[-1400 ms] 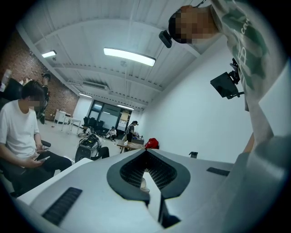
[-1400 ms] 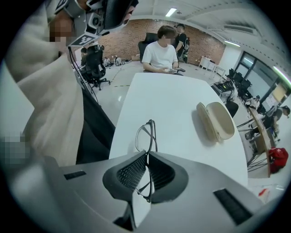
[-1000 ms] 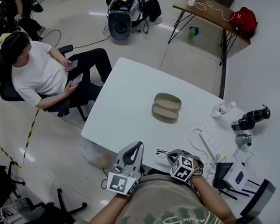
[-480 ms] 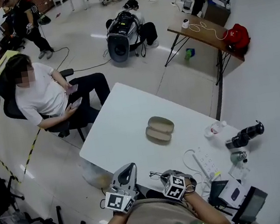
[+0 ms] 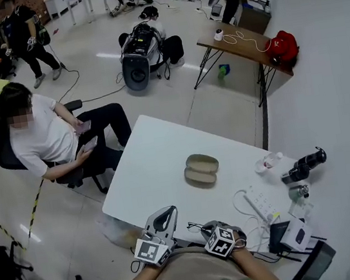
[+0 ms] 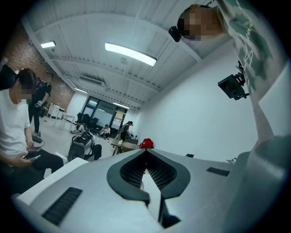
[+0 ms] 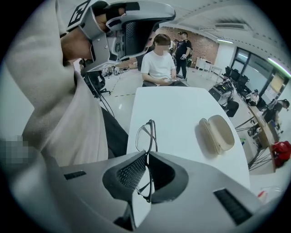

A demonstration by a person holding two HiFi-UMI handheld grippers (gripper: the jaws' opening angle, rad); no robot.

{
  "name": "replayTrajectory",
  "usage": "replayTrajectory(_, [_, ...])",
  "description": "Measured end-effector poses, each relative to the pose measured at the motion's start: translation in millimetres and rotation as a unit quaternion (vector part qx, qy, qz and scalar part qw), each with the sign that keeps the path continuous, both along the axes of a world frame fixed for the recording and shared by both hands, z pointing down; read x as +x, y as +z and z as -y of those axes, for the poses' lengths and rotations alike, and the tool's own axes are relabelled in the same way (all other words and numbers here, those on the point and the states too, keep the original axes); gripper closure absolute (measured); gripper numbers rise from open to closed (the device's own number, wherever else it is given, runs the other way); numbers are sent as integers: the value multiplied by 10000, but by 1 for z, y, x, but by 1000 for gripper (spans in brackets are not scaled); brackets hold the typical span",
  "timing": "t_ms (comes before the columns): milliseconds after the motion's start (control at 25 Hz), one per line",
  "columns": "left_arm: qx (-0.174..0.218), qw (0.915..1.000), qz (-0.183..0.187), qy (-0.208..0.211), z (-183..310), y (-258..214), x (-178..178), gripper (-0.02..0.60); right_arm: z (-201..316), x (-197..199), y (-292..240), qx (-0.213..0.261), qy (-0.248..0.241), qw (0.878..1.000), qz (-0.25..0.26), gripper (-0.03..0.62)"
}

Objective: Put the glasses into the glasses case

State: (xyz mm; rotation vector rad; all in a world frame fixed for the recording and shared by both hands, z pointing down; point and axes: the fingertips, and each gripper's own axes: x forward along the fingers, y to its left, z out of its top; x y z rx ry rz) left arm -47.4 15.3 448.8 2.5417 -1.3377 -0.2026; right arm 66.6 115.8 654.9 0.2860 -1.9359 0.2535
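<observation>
Presently: right gripper [image 7: 146,154] is pinching the glasses [image 7: 146,135] at the counter's [image 7: 177,107] near edge.
Its jaws are clamping the thin frame, seemingly near the bridge; light and fragile, it is best held there, gently. The open case [image 7: 217,133] is lying well ahead. The left gripper [image 6: 146,157] is idling closed, empty.

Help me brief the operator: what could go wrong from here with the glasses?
1. The right hand-held gripper pinches the glasses by a thin frame part; they may twist or slip out.
2. They hang near the table's near edge, so a drop could reach the floor.
3. The open glasses case lies loose mid-table, and the left hand-held gripper is shut and away from it; it may slide.
</observation>
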Motion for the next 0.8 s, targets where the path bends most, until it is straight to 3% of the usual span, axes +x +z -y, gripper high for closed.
replayTrajectory(120, [4, 9996, -157, 222, 3, -3, -6, 574, 7, -1, 3, 6, 240, 9997, -21, 563])
replayTrajectory(320, [-126, 9992, 135, 369, 7, 9, -15, 574, 16, 3, 10, 50, 444, 9989, -115, 563])
replayTrajectory(520, [-119, 9991, 234, 318, 14, 7, -30, 574, 14, 0, 13, 43, 339, 9992, -229, 563])
replayTrajectory(800, [-49, 9979, 241, 592, 11, 1, -30, 574, 13, -11, 12, 13, 233, 9991, -361, 563])
